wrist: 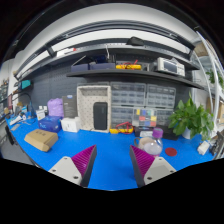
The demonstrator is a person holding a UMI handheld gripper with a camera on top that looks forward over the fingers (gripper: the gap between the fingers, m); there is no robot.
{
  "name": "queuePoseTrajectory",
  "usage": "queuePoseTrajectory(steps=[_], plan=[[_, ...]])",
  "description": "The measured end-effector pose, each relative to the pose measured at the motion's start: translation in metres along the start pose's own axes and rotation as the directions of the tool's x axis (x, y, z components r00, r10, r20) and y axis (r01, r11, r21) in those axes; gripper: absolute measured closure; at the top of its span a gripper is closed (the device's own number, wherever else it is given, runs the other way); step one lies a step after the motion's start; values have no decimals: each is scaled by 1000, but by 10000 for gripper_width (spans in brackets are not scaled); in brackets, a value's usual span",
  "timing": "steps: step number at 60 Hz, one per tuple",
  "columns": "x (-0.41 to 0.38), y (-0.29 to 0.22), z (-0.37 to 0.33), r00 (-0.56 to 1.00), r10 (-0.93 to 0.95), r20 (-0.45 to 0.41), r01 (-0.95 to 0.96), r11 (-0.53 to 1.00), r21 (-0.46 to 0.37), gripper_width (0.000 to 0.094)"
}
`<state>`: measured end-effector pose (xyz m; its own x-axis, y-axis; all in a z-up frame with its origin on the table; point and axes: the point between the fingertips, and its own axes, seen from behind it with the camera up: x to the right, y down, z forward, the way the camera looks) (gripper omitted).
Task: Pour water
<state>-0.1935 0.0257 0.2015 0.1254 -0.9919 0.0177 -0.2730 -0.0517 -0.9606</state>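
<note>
While the jaws stand wide apart and hold nothing, the approach step is in hand.
Gripper view: gripper [111, 165] hovers over the blue counter [110, 150]; a clear cup [150, 146] sits just ahead of its right finger, so next comes closing in on it.

Table [110, 150] past the fingers was smooth matt blue. Pads [85, 160] looked like ribbed magenta rubber, cup [150, 146] just ahead was clear glossy plastic, and the plant [190, 118] looked waxy.
</note>
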Motion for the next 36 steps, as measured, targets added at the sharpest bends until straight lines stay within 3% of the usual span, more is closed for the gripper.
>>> queuePoseTrajectory(steps=[10, 11, 15, 36], plan=[[50, 48, -14, 994, 22, -102, -27, 998, -52, 279], [47, 33, -7, 994, 23, -110, -30, 998, -58, 278], [74, 66, -14, 990, 52, -134, -60, 997, -57, 279], [119, 77, 43, 990, 74, -117, -81, 995, -54, 285]])
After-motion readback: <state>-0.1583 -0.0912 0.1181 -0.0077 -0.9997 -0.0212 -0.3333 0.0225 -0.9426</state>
